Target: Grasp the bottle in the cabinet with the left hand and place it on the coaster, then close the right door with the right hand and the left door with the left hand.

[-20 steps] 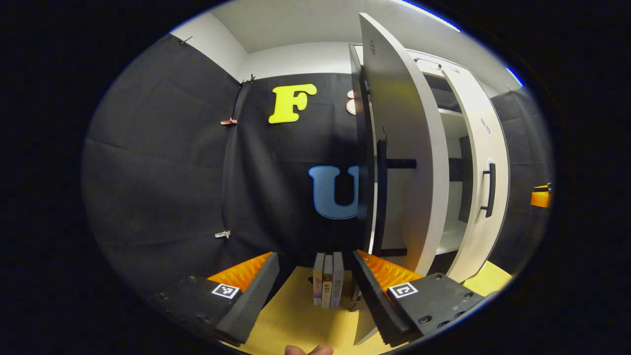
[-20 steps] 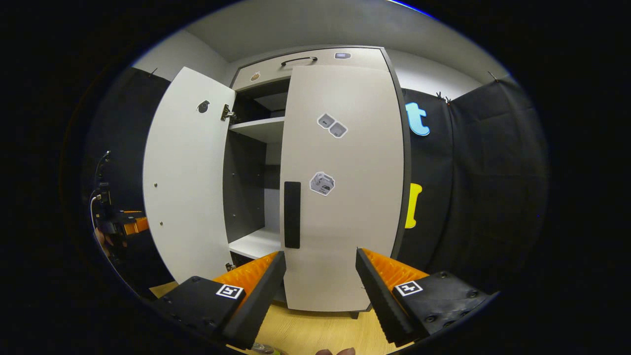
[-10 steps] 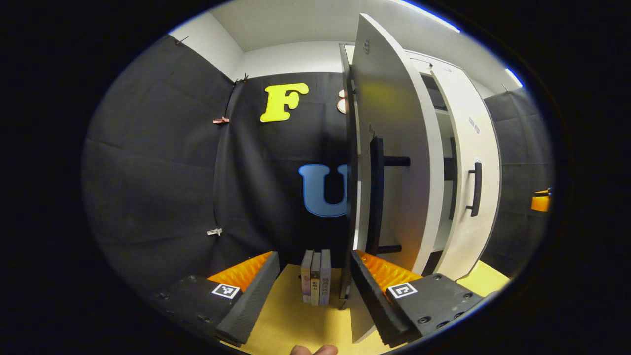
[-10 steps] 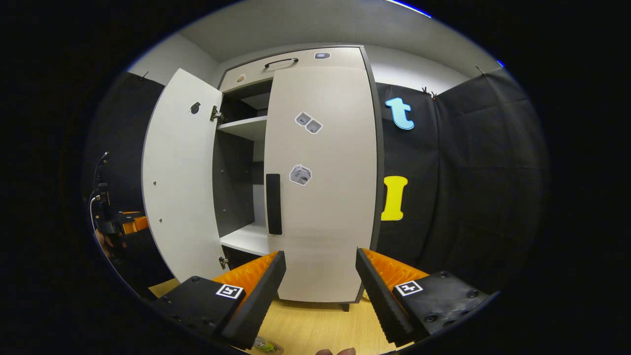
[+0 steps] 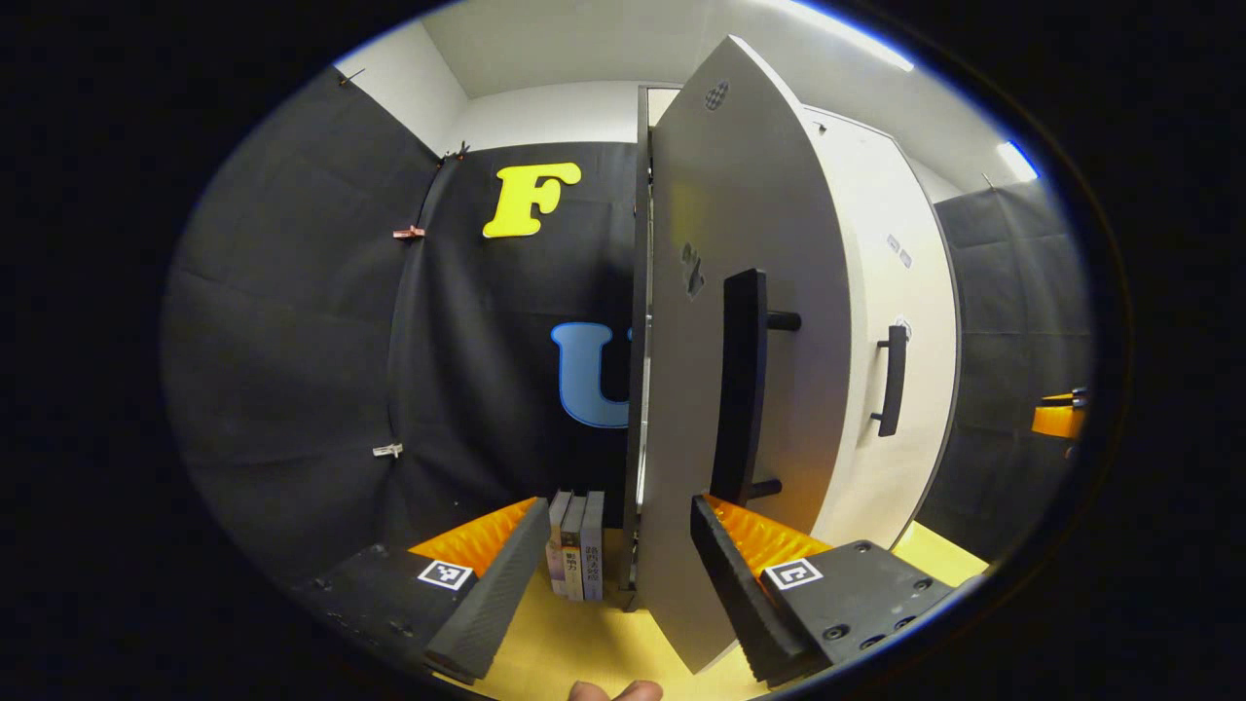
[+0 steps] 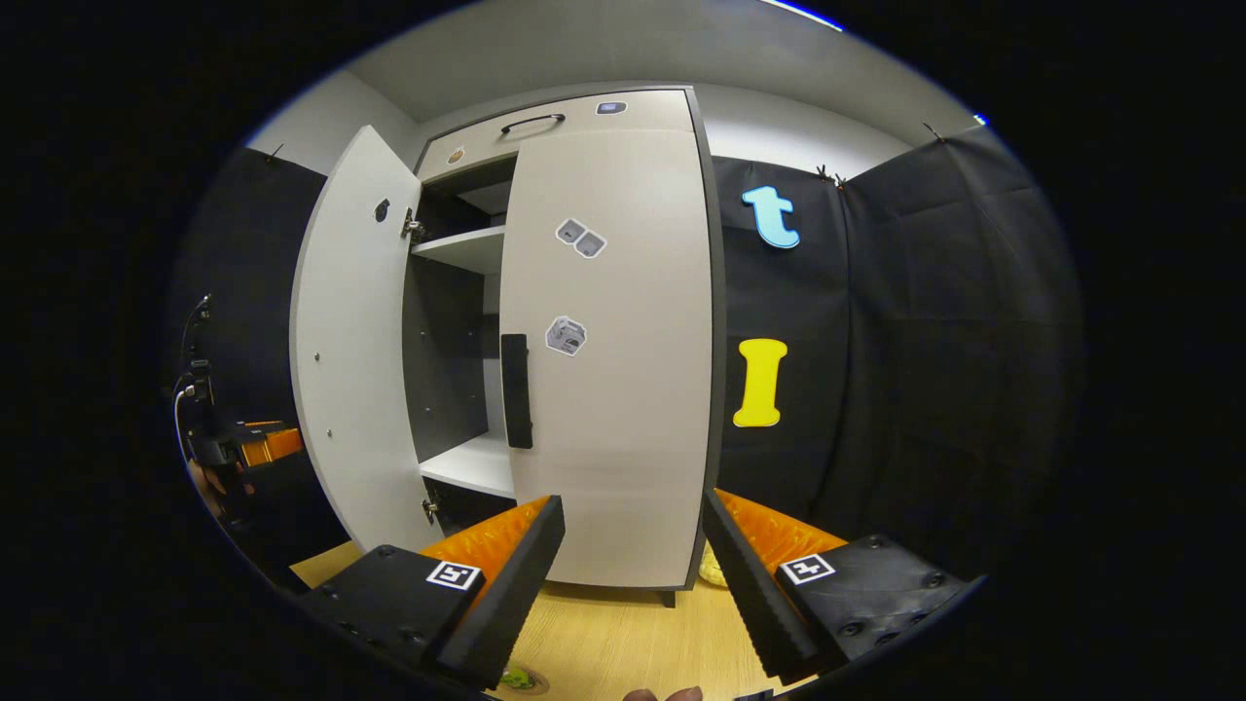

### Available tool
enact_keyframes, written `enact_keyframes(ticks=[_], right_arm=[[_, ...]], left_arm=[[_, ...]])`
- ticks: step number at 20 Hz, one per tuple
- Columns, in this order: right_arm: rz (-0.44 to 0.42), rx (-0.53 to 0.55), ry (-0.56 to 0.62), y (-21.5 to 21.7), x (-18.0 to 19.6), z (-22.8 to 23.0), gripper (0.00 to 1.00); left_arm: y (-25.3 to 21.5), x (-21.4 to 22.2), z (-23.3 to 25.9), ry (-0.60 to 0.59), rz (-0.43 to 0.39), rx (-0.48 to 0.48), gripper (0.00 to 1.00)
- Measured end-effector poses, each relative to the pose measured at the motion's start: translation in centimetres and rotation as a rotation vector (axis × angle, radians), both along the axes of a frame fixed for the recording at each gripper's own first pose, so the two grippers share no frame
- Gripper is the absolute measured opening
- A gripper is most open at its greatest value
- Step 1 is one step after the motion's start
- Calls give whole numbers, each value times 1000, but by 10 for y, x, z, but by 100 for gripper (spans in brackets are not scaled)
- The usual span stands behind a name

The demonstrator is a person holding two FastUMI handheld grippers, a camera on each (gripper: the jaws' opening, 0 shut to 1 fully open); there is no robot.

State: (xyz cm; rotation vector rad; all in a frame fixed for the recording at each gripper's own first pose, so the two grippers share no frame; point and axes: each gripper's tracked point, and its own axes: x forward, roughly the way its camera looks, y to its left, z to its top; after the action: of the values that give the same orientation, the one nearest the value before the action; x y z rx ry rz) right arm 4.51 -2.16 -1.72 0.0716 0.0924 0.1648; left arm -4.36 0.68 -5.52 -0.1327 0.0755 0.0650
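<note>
The cabinet's left door [image 5: 701, 292] stands partly open. In the left gripper view I see its outer face and black handle [image 5: 738, 385]. My left gripper [image 5: 618, 506] is open, the door's lower part stands between its fingers, and one finger [image 5: 740, 574] lies close against the outer face. The right door [image 6: 608, 341] is shut, its handle [image 6: 516, 389] facing me. In front of it my right gripper [image 6: 633, 498] is open and holds nothing. A small green-topped thing [image 6: 518, 678] sits on the table at the bottom edge of the right gripper view, mostly hidden.
Several books [image 5: 574, 545] stand upright on the wooden table [image 5: 574, 643] left of the cabinet. An inner shelf [image 6: 467, 248] shows through the gap. The left gripper [image 6: 248, 448] shows beyond the open door. The right gripper [image 5: 1056, 419] shows at the far right.
The left door has swung further toward shut as my left gripper moved with it. My right gripper has drawn back from the right door and drifted to the right.
</note>
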Motion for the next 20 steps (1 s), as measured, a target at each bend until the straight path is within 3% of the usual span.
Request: enact_keyframes(ticks=[12, 20], right_arm=[[-50, -9, 24, -37, -1, -11, 95], [-103, 8, 43, -69, 5, -19, 96]], left_arm=[[-104, 59, 9, 2, -149, 1, 95], [-137, 102, 12, -3, -162, 3, 92]])
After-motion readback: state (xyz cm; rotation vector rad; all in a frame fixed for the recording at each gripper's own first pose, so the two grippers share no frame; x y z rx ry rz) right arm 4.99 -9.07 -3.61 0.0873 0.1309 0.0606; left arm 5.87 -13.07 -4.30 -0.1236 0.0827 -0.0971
